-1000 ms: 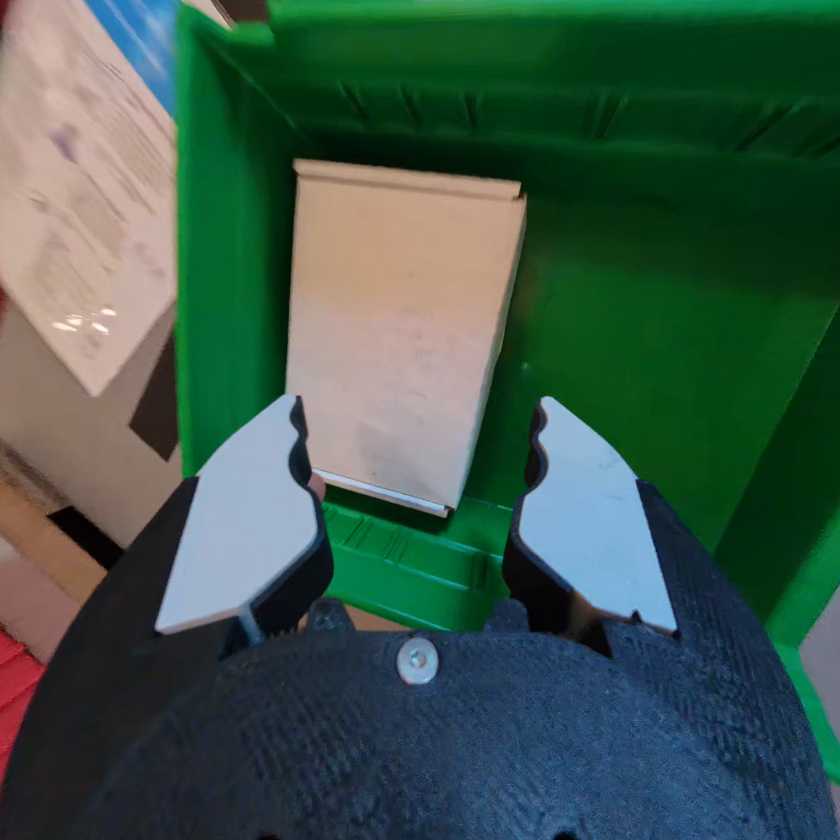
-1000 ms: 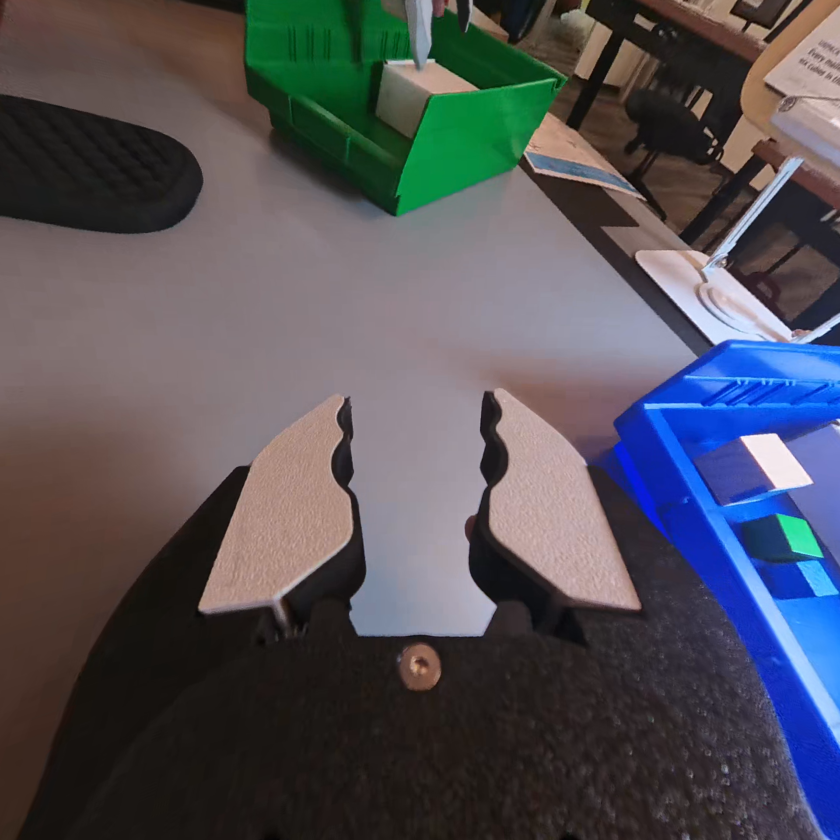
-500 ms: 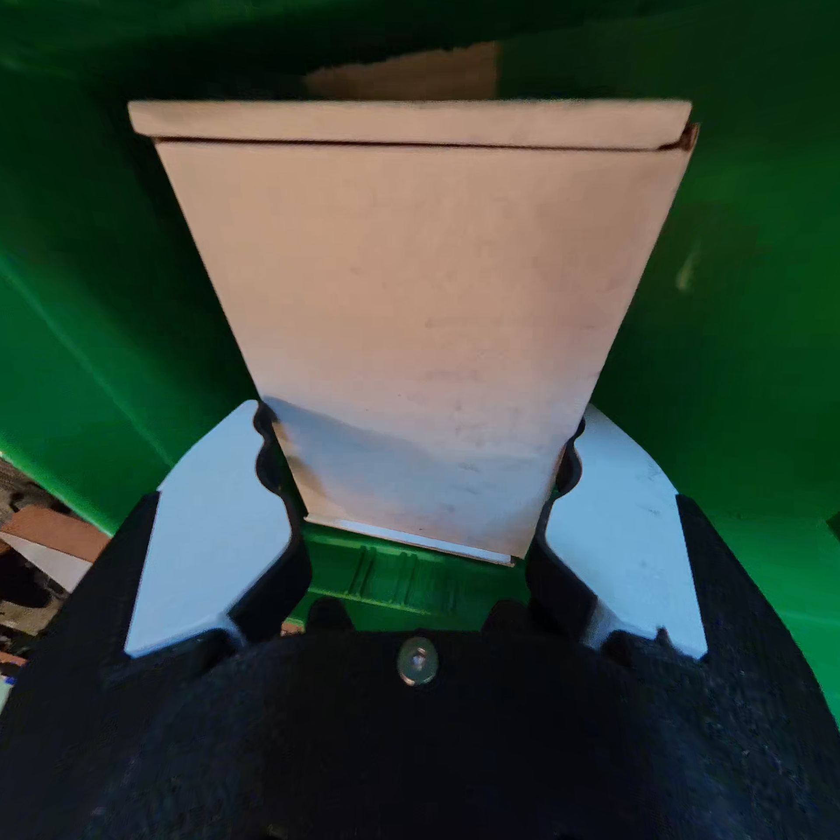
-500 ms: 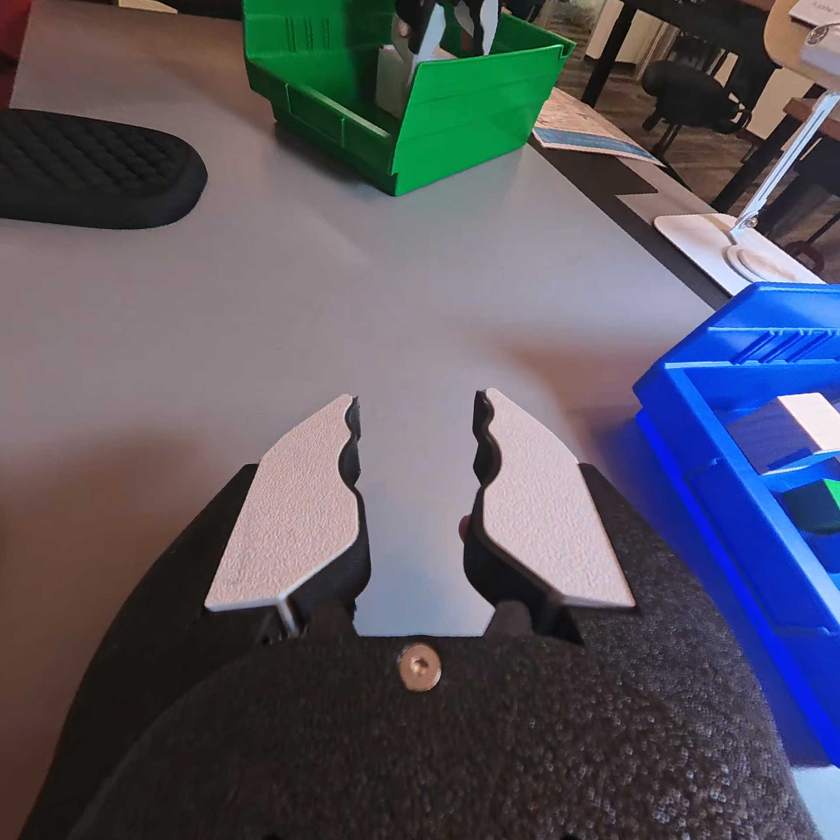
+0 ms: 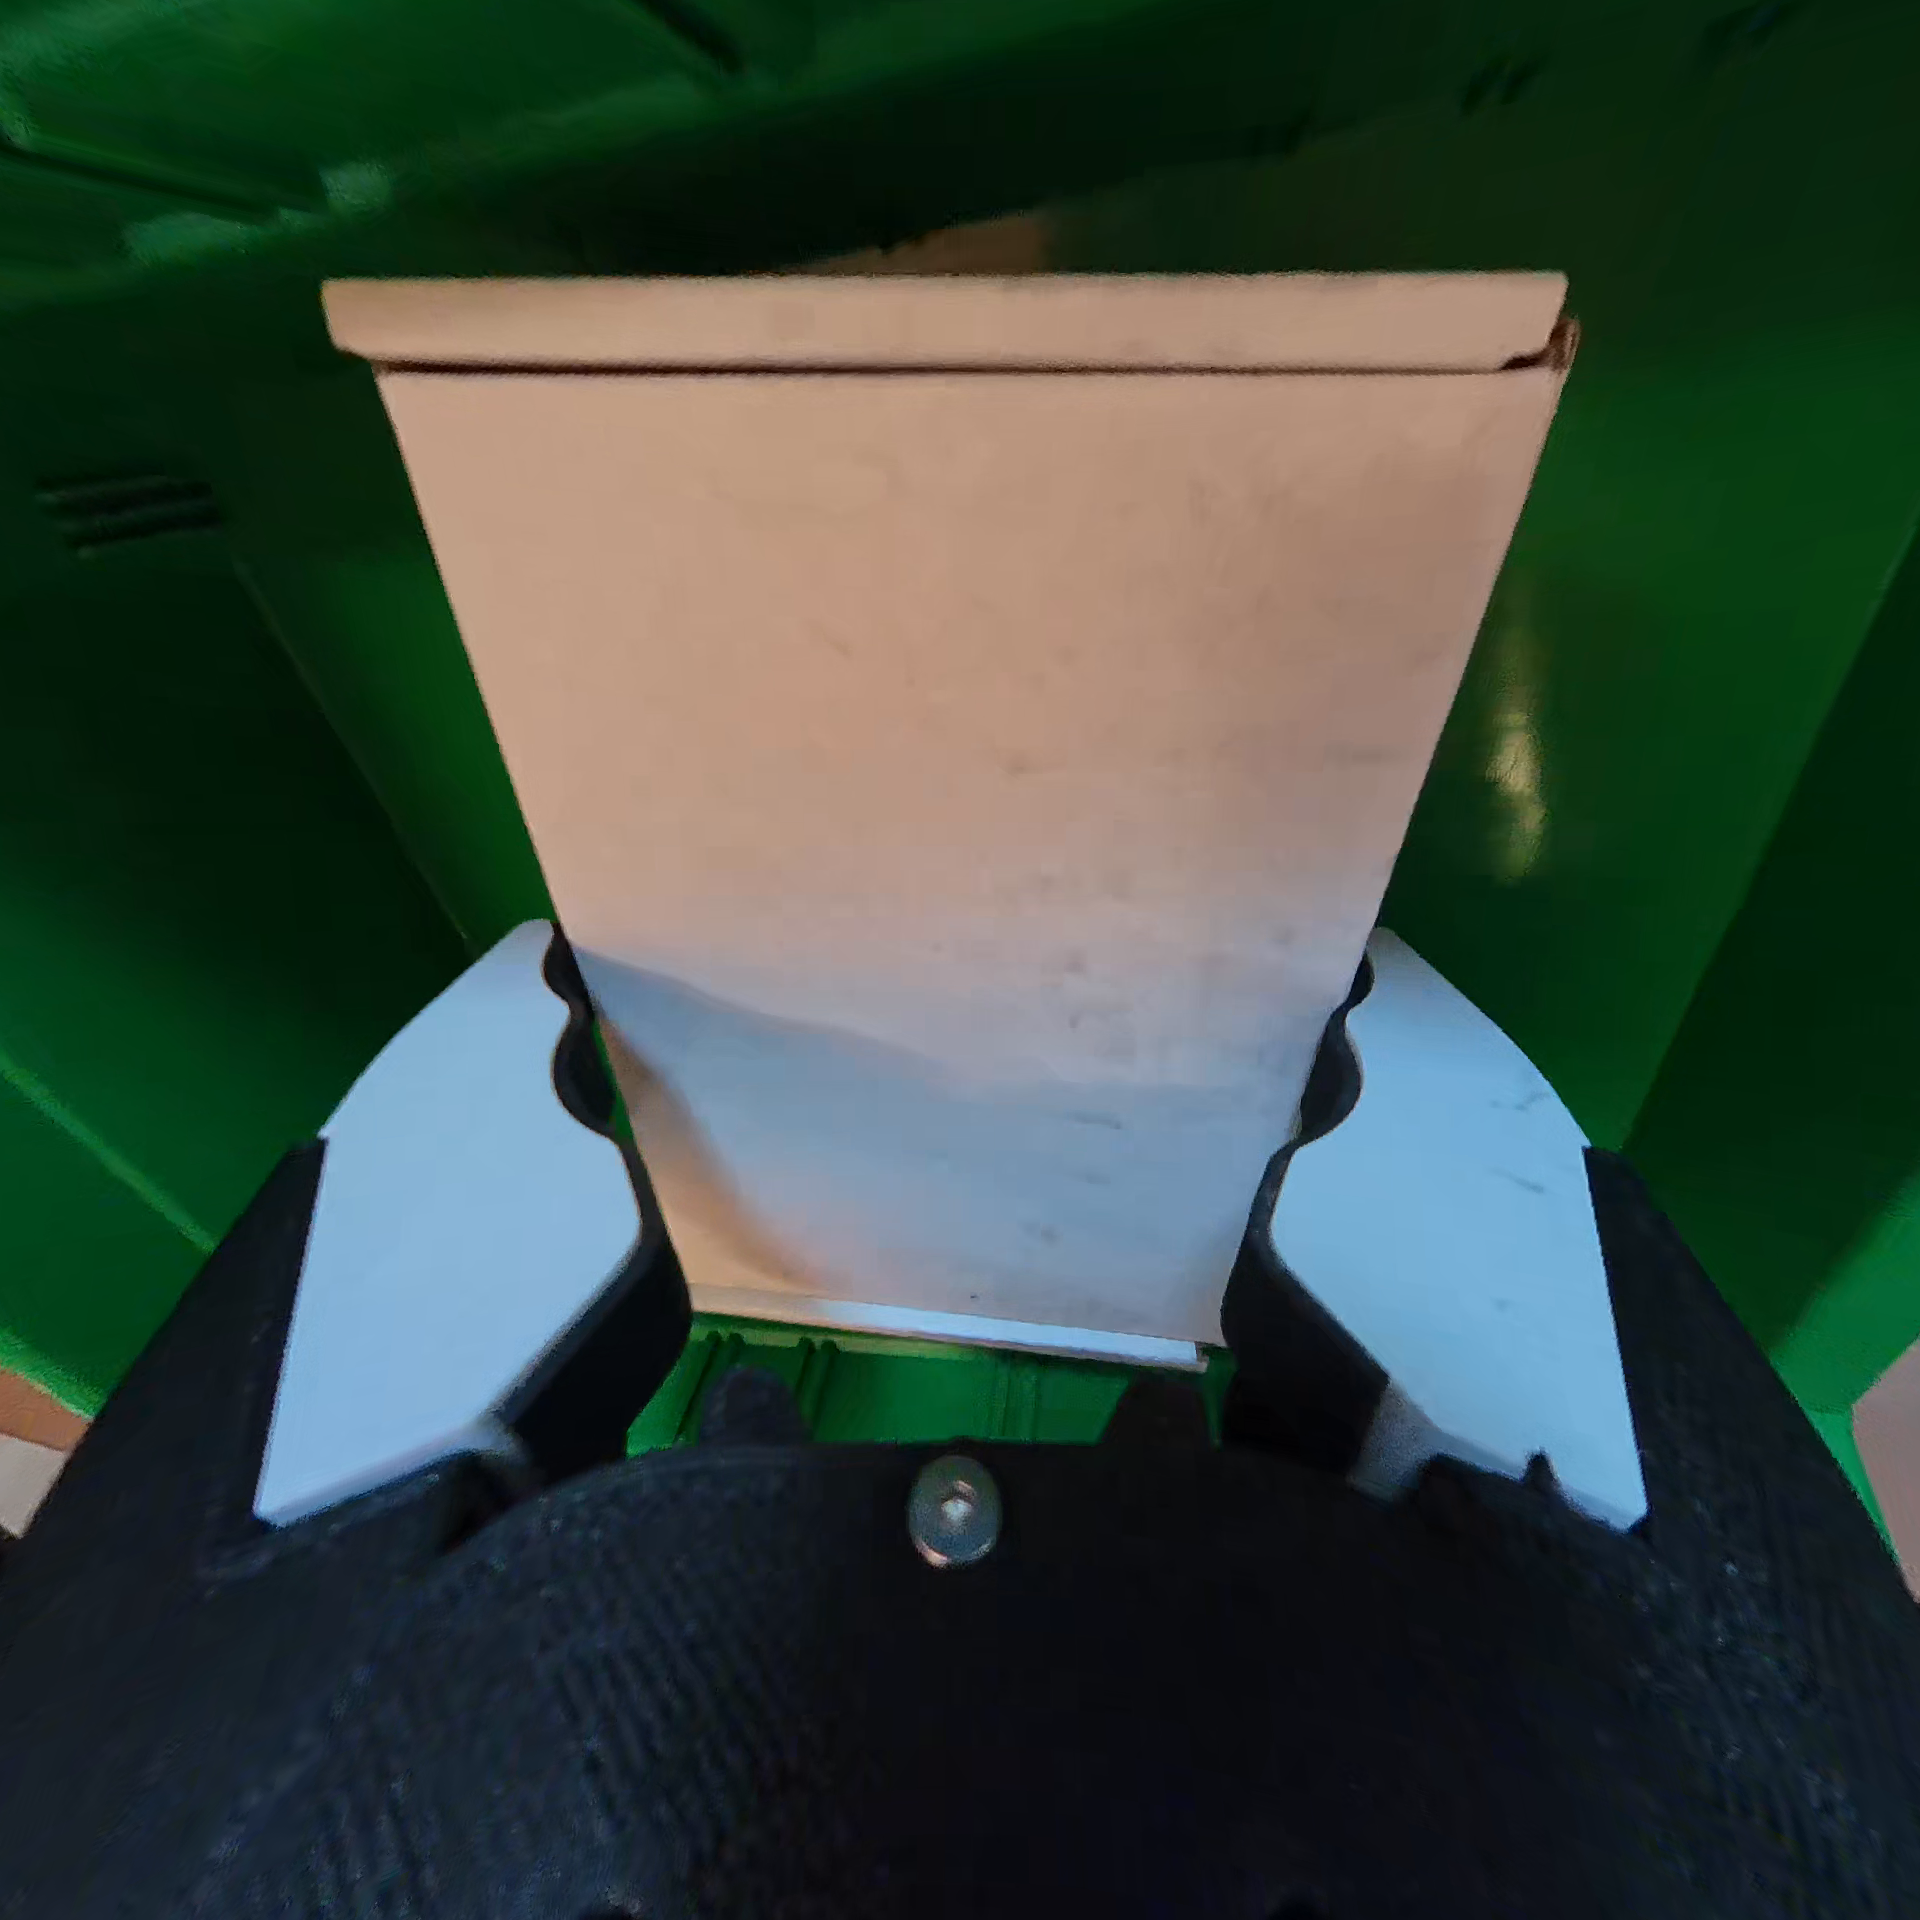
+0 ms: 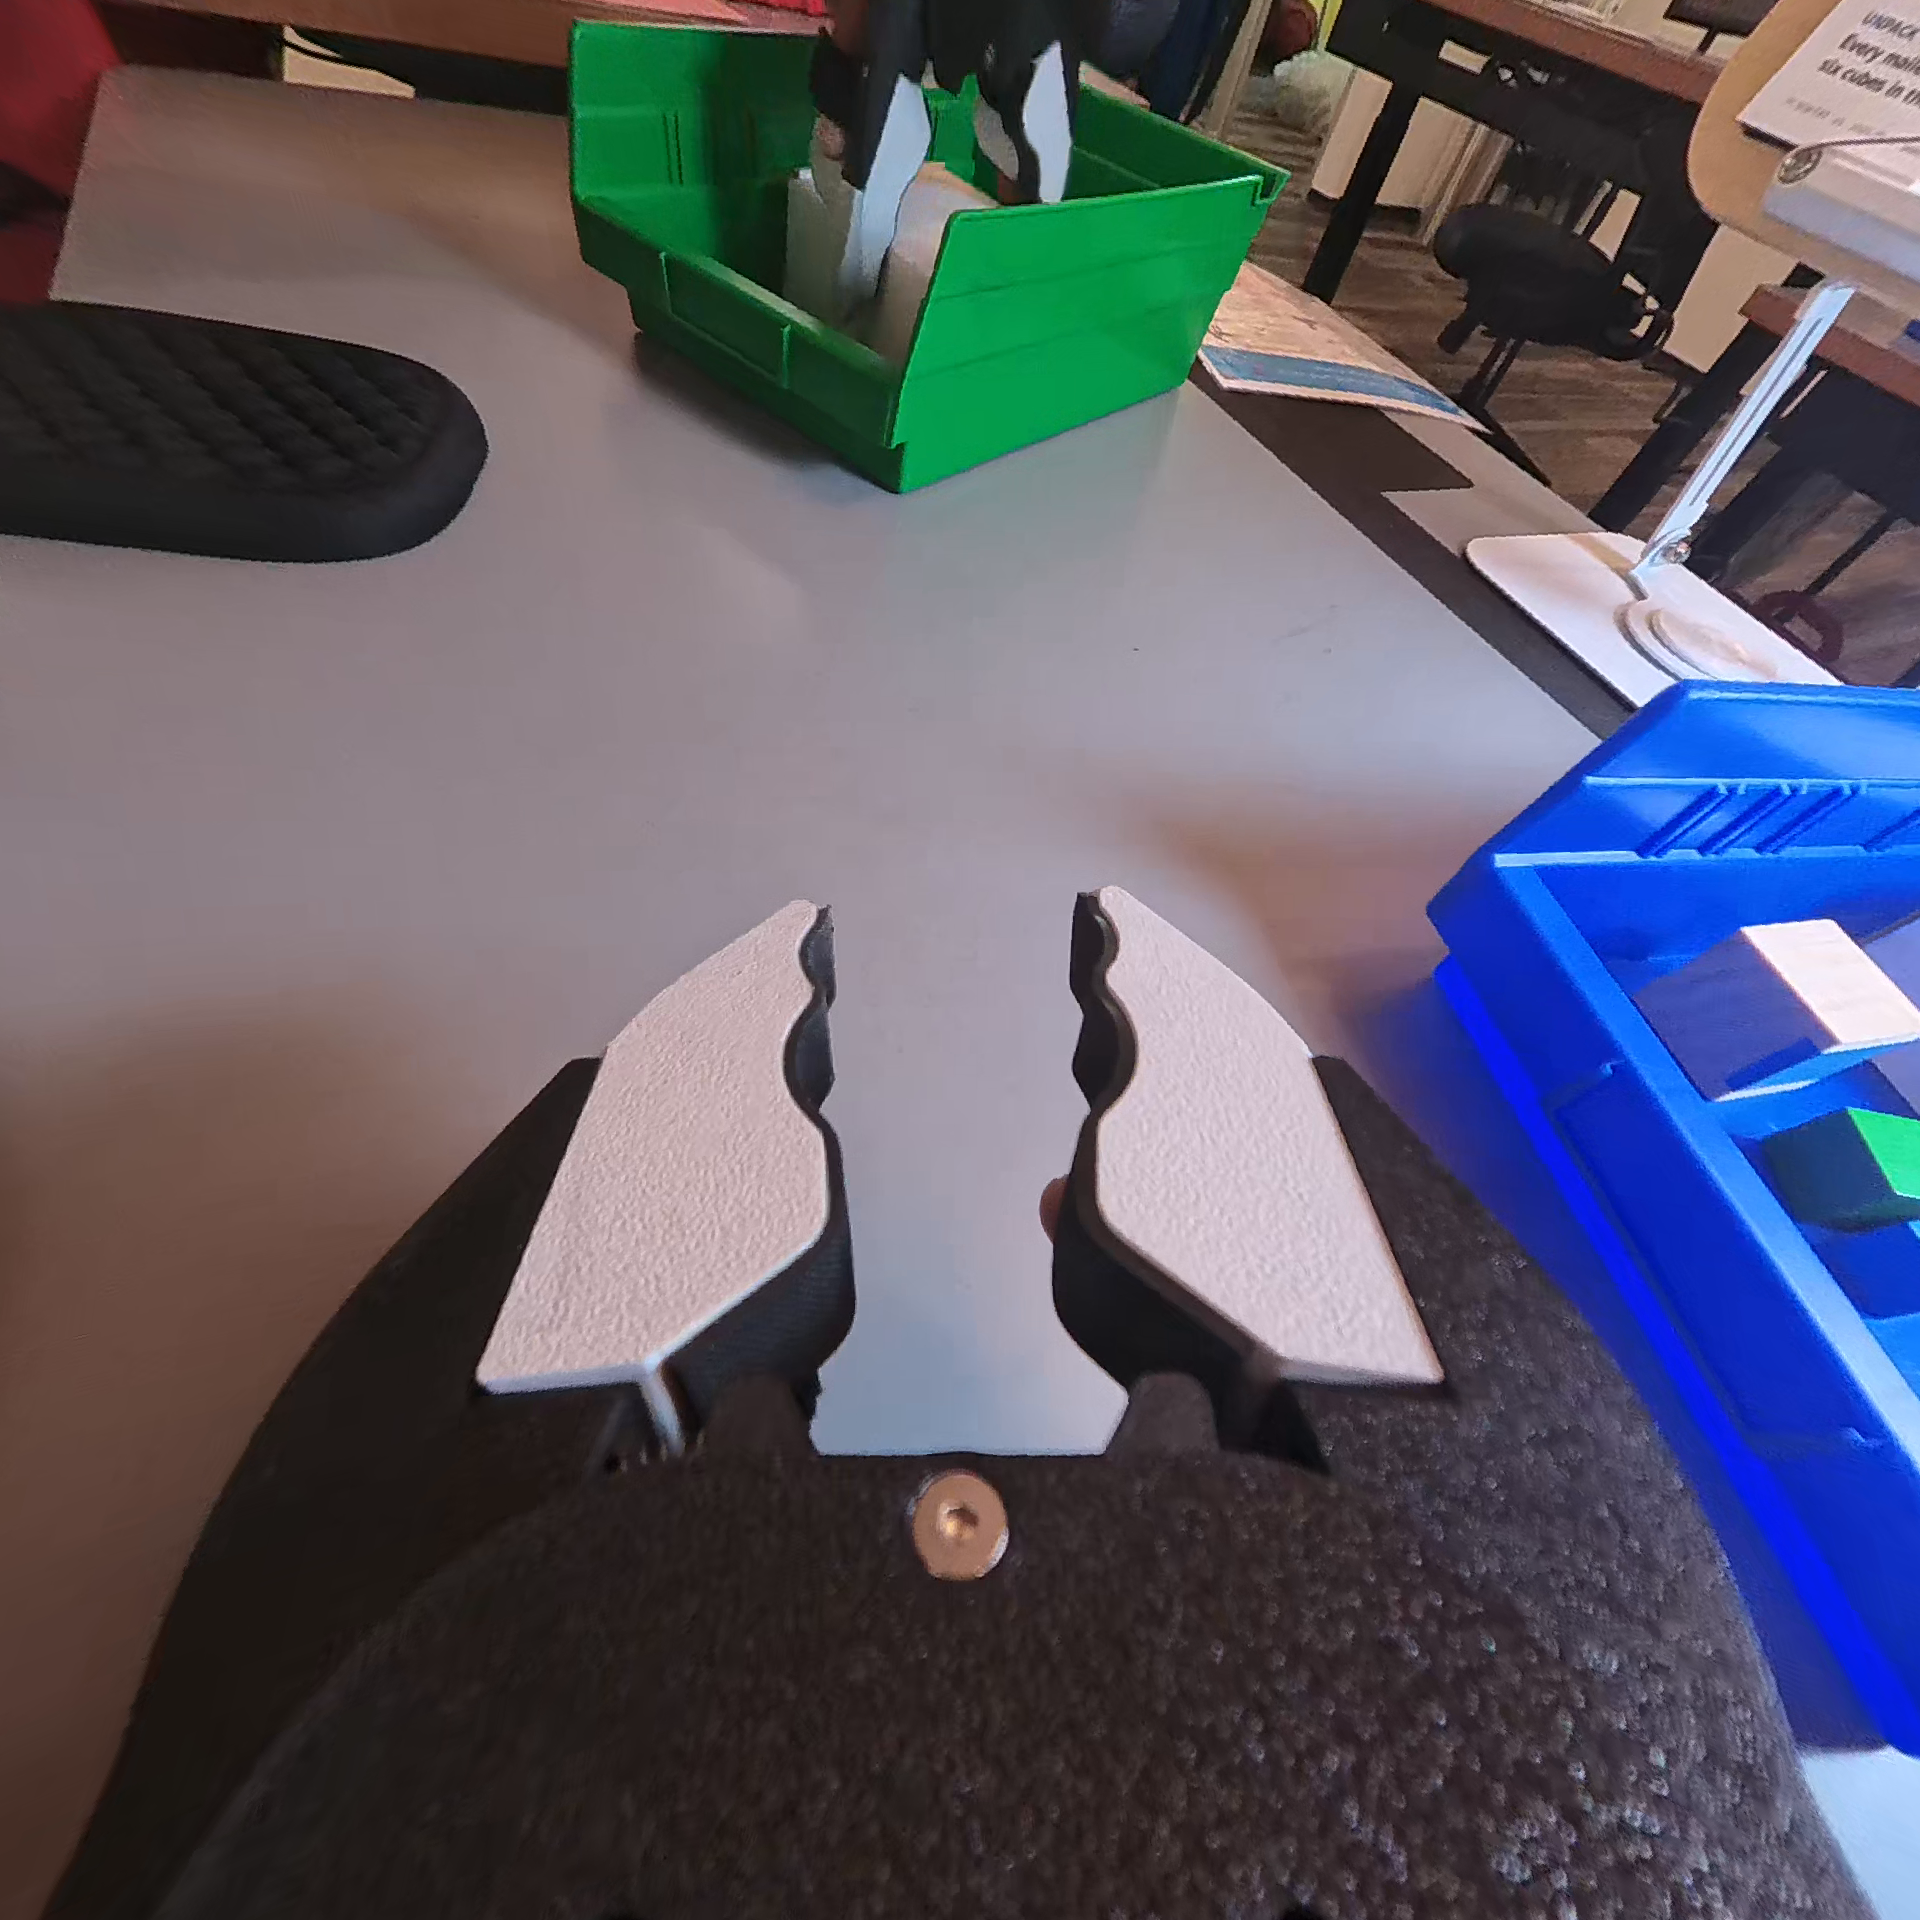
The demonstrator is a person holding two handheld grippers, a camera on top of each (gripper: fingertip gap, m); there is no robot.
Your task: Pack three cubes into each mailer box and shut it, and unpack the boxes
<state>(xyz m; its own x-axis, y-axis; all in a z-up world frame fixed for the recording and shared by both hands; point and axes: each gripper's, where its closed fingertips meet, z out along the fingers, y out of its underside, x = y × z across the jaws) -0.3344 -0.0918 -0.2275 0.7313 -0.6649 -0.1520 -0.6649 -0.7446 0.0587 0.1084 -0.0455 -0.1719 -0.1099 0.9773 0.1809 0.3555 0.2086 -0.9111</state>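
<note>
Our left claw (image 5: 956,1122) reaches down into the green bin (image 5: 208,831), its two fingers set against the long sides of the closed mailer box (image 5: 956,727). Both pads touch the cardboard, so we have it gripped near its close end. The box lies inside the bin with its lid flap shut and the far end running toward the bin's back wall. Green walls stand near on both sides of the box, leaving only narrow room beside each finger; the way upward is free.

From the right wrist view we see that same left claw (image 6: 951,135) standing steeply in the green bin (image 6: 1039,312) at the far end of the bench (image 6: 727,727).

Our right claw (image 6: 951,997) hovers low over the bare grey bench, fingers parted with nothing between them. Just to its right sits the blue bin (image 6: 1558,935), holding a white-topped cube (image 6: 1829,982) and a green cube (image 6: 1870,1169). A black pad (image 6: 208,436) lies at the far left, well apart. The bench's right edge runs close beyond the blue bin.
</note>
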